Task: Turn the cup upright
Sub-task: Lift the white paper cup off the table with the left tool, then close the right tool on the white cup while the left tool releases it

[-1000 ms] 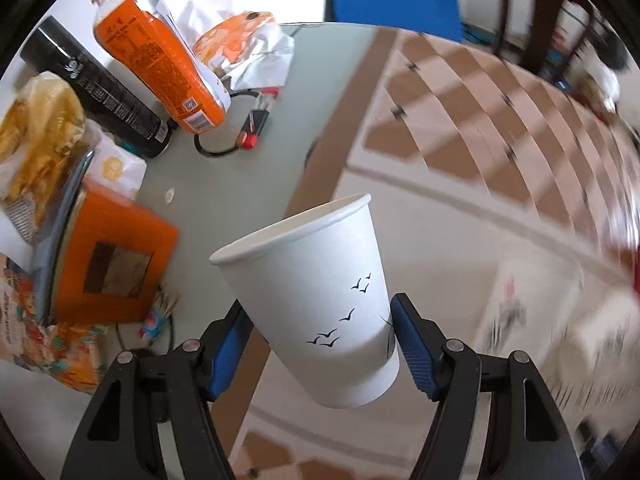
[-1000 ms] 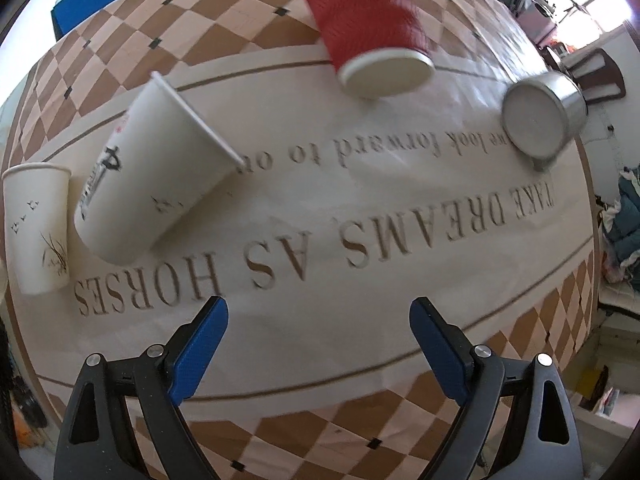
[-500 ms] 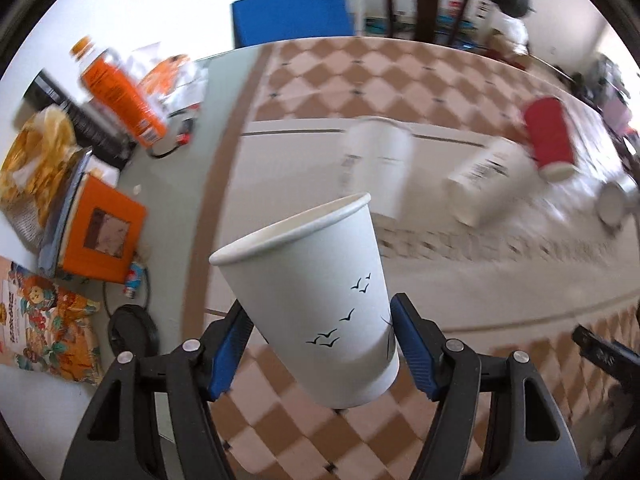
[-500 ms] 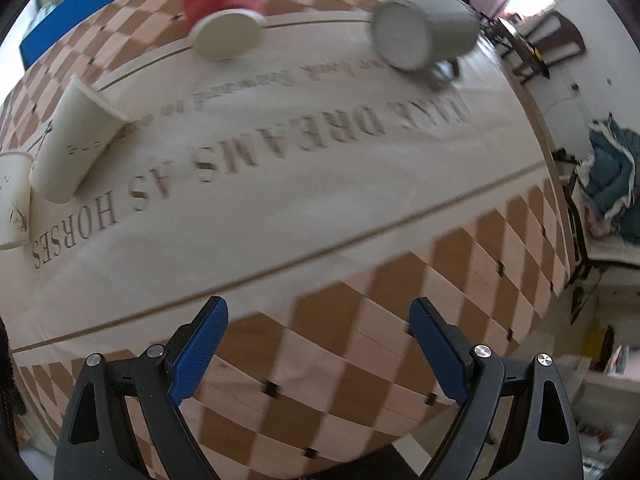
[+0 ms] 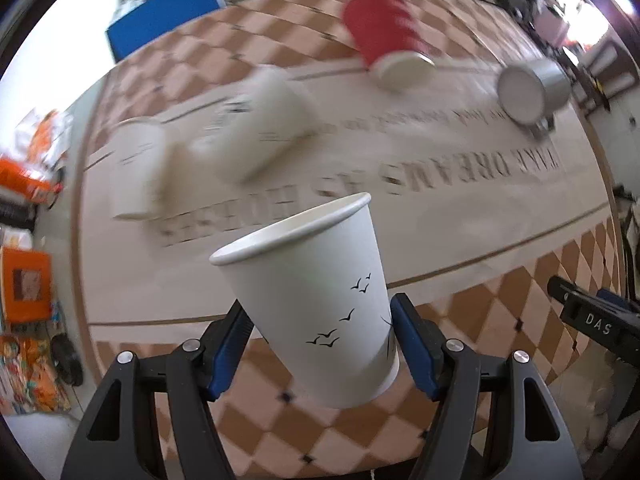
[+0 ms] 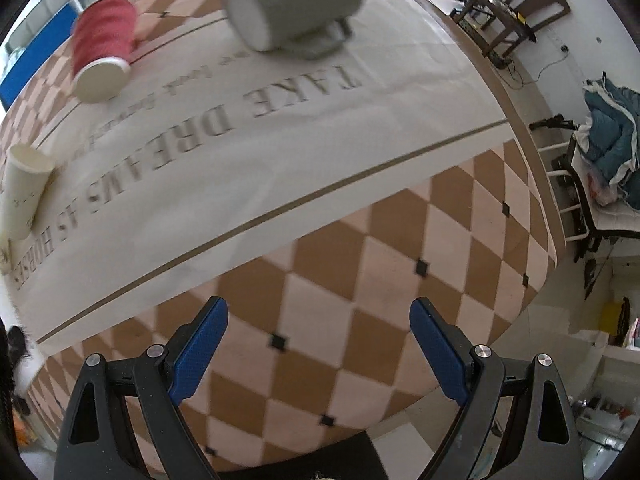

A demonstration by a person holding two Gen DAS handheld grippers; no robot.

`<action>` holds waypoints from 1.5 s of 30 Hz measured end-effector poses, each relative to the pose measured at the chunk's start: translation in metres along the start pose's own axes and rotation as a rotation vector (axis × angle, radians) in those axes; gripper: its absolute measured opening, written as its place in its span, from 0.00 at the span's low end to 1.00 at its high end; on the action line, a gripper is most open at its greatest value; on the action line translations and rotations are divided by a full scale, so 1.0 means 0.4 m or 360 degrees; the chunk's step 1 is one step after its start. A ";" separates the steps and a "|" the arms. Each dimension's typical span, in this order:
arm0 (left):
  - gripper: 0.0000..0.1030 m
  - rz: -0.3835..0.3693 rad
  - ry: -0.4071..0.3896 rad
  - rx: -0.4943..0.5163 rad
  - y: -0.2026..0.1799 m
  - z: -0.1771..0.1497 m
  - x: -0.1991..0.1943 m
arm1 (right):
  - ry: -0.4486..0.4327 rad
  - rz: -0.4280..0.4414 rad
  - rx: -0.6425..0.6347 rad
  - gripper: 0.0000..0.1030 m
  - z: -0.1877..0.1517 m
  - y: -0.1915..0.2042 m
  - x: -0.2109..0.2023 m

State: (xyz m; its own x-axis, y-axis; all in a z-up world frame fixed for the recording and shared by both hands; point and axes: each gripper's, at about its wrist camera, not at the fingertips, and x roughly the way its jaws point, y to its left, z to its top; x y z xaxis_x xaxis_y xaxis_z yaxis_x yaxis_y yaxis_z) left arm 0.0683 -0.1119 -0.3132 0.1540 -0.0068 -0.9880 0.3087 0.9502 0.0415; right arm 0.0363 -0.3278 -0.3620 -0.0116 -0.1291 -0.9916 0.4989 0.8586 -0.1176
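My left gripper (image 5: 320, 344) is shut on a white paper cup with black birds (image 5: 316, 296), held mouth up and tilted above the table's near edge. On the tablecloth beyond, a white cup (image 5: 138, 172) stands upright, a second white cup (image 5: 256, 136) lies on its side, a red cup (image 5: 384, 50) lies on its side, and a grey mug (image 5: 528, 90) lies on its side. My right gripper (image 6: 320, 344) is open and empty above the table's near corner. In its view the red cup (image 6: 104, 52), grey mug (image 6: 296, 4) and a lying white cup (image 6: 24, 190) show.
The checkered tablecloth (image 6: 360, 280) has a cream centre with printed words. Orange packets and a bottle (image 5: 28, 168) crowd the table's left end. My right gripper's body (image 5: 592, 320) shows at the right of the left wrist view. A chair with blue clothes (image 6: 600, 160) stands beyond the table's right edge.
The left gripper has swung right with the bird cup, from the cluttered left end toward the table's middle. The right gripper has drawn back and right; red cup and mug now appear farther away.
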 end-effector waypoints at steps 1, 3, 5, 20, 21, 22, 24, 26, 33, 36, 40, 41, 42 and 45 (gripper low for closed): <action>0.65 -0.0002 0.0019 0.0032 -0.028 0.008 0.012 | 0.0003 0.0000 0.0006 0.91 0.010 -0.019 0.007; 0.65 -0.0005 0.0048 0.0095 -0.083 0.027 0.034 | 0.0008 -0.0001 0.0013 0.91 0.025 -0.048 0.018; 0.65 -0.0011 0.0085 0.0168 -0.132 0.042 0.059 | 0.0025 0.0005 0.0015 0.91 0.042 -0.079 0.035; 0.67 -0.0084 0.0281 0.0077 -0.213 0.090 0.191 | 0.0075 0.0073 -0.0038 0.91 0.113 -0.136 0.095; 0.68 -0.0088 0.0268 0.0070 -0.211 0.090 0.192 | 0.0077 0.0076 -0.0043 0.91 0.113 -0.125 0.092; 0.71 -0.0094 0.0247 0.0061 -0.208 0.090 0.192 | 0.0080 0.0079 -0.0049 0.91 0.112 -0.114 0.088; 0.85 -0.0106 0.0221 0.0046 -0.207 0.089 0.191 | 0.0081 0.0080 -0.0062 0.91 0.105 -0.106 0.087; 0.92 -0.0121 0.0208 0.0029 -0.203 0.089 0.189 | 0.0088 0.0079 -0.0077 0.91 0.100 -0.098 0.094; 0.92 -0.0135 0.0155 -0.0065 -0.158 0.080 0.150 | 0.0101 0.0092 -0.0105 0.91 0.080 -0.083 0.095; 0.92 -0.0165 0.0105 -0.0120 -0.124 0.071 0.102 | 0.0087 0.0104 -0.0114 0.91 0.072 -0.076 0.080; 0.92 -0.0150 0.0029 -0.0187 -0.045 0.048 0.014 | 0.0073 0.0143 -0.0115 0.91 0.078 -0.067 0.048; 0.92 -0.0140 0.0013 -0.0204 -0.026 0.039 -0.004 | 0.0065 0.0158 -0.0124 0.91 0.078 -0.063 0.038; 0.92 -0.0120 -0.0006 -0.0235 0.004 0.023 -0.024 | 0.0061 0.0171 -0.0138 0.91 0.077 -0.060 0.031; 0.92 0.0023 -0.0047 -0.0326 0.071 0.007 -0.047 | 0.0059 0.0226 -0.0221 0.91 0.069 -0.031 -0.001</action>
State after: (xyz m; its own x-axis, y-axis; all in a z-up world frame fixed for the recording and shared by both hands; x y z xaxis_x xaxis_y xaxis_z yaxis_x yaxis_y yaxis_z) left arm 0.0769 -0.0858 -0.2930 0.1851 0.0008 -0.9827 0.1096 0.9937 0.0214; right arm 0.0539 -0.3522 -0.3585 0.0174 0.0143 -0.9997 0.3736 0.9274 0.0198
